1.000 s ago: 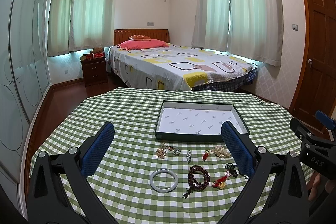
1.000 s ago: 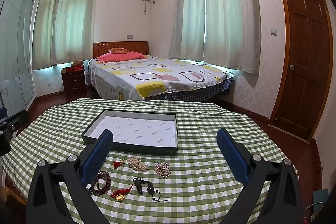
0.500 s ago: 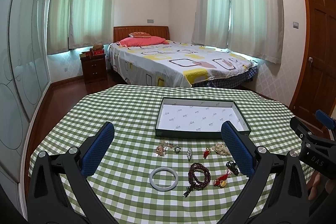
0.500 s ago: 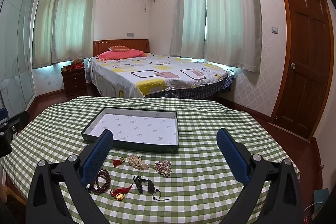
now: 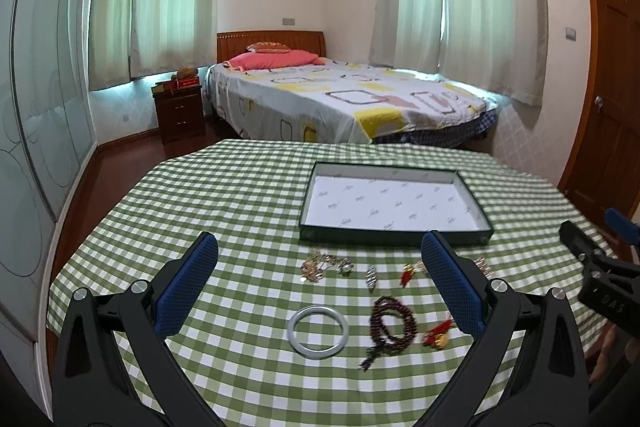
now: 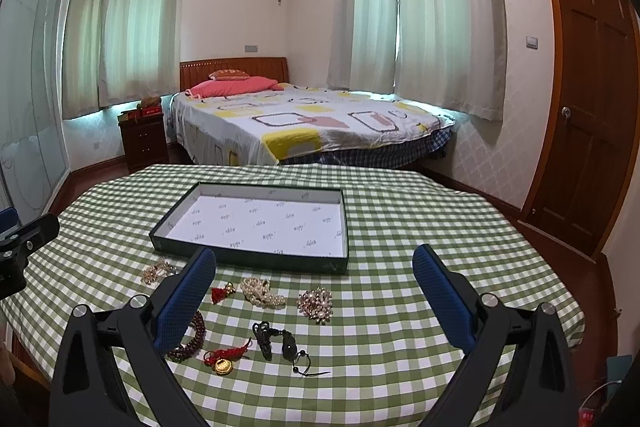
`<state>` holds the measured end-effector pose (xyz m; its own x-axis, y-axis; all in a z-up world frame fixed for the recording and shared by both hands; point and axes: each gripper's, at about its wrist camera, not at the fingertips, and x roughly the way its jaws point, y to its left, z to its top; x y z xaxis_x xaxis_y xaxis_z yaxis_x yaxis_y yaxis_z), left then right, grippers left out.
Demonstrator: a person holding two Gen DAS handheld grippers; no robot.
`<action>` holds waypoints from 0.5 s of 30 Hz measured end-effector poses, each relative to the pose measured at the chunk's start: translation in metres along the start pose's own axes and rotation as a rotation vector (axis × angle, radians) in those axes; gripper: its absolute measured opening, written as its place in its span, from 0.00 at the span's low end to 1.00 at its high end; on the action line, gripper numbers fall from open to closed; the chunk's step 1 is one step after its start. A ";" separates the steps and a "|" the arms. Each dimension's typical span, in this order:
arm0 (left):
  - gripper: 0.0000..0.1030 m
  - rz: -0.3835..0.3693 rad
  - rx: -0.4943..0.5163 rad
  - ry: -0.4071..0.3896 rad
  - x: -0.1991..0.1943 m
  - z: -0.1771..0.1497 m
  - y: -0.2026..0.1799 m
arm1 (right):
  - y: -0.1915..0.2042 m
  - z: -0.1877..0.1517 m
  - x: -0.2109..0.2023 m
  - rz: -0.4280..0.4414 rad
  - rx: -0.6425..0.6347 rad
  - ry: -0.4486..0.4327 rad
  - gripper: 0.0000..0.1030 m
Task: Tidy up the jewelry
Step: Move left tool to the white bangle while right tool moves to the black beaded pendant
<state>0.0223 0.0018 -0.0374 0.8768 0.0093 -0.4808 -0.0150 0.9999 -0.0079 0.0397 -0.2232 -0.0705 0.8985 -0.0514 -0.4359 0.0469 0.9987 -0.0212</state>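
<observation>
Both black two-finger claws with blue textured pads are spread wide with nothing between them. The left claw [image 5: 318, 259] and right claw [image 6: 314, 269] both hover above the green checked worktop [image 6: 400, 211], side by side, pointing forward.

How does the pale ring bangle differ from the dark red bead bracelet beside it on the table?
The pale ring bangle is one smooth, rigid, whitish circle; the dark red bead bracelet is made of many small dark beads. The bangle lies as a clean open ring, while the bracelet is coiled in overlapping loops with a tail trailing out. The bangle lies left of the bracelet in the left wrist view. Both rest flat on the checked tablecloth, outside the box, untouched.
</observation>
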 end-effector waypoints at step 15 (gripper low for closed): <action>0.96 -0.030 -0.013 0.249 0.093 -0.063 0.012 | -0.008 -0.065 0.083 0.085 0.008 0.214 0.93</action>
<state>0.0737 0.0138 -0.1377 0.7315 -0.0257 -0.6813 0.0017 0.9994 -0.0359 0.0855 -0.2351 -0.1655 0.7864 0.0351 -0.6167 -0.0209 0.9993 0.0302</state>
